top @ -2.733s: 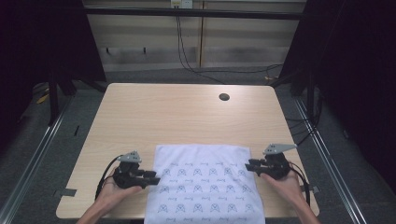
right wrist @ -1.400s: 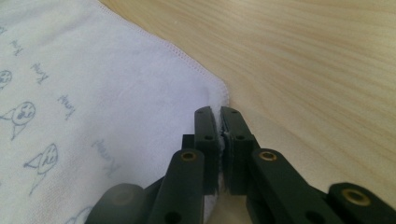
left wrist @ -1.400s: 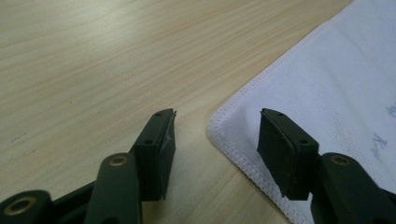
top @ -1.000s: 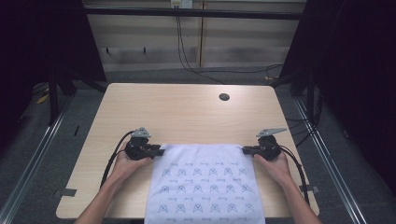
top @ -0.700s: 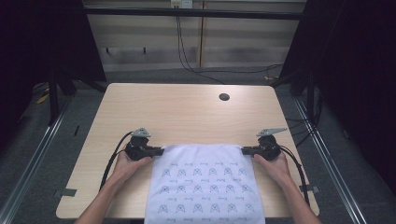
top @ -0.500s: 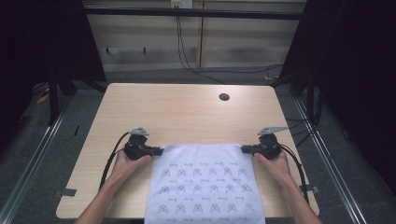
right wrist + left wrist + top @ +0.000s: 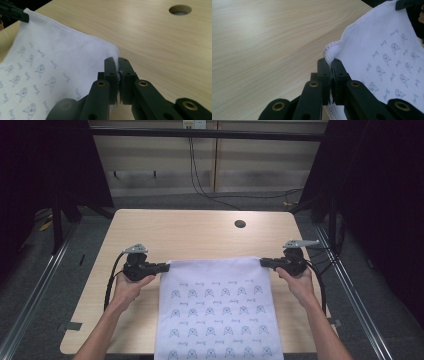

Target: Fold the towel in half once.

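Both tools lifted cloth edge since.

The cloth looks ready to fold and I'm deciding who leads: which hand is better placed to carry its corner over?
Neither clearly. The left claw is shut on one far corner of the cloth, the right claw on the other, level with each other. Probably both should move together.

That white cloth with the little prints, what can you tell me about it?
The white cloth looks like thin, soft fabric with rows of small grey-blue prints and a stitched hem. It lies spread over the wooden table, its near edge hanging past the table's front. The left hand-held gripper and right hand-held gripper each pinch a far corner, holding that edge taut.
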